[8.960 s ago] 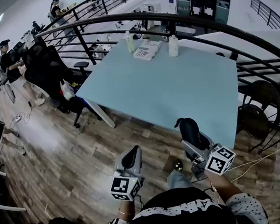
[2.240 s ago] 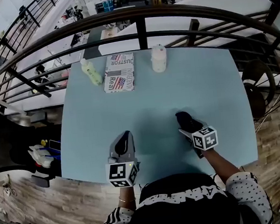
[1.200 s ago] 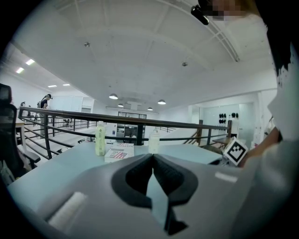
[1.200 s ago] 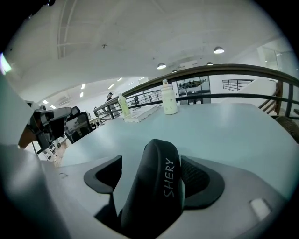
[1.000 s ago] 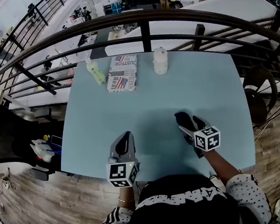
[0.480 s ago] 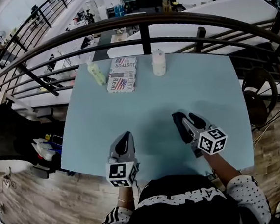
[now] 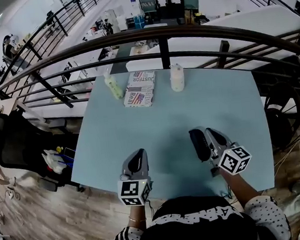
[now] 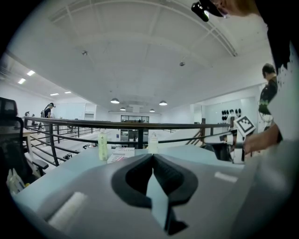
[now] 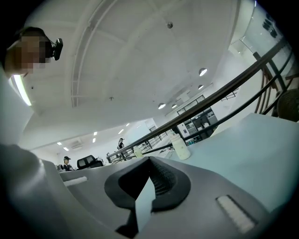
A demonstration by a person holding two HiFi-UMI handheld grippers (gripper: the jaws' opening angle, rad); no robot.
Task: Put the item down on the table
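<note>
right tongs (image 9: pixel 149 160): just been closing, now pressed together with nothing in between
left tongs (image 8: pixel 152 157): also pressed together and empty, over the near edge of the bench (image 7: pixel 217 105)
item: honestly can't tell which one it is, neither set of tongs carries anything
on the bench: pale green bottle (image 7: pixel 113 86), printed pack (image 7: pixel 139 89) and white bottle (image 7: pixel 176 78), lined up along the far edge, well apart from both tongs
what it means: closing on air looks like tidying up after a release, so I'd guess the put-down is already done
</note>
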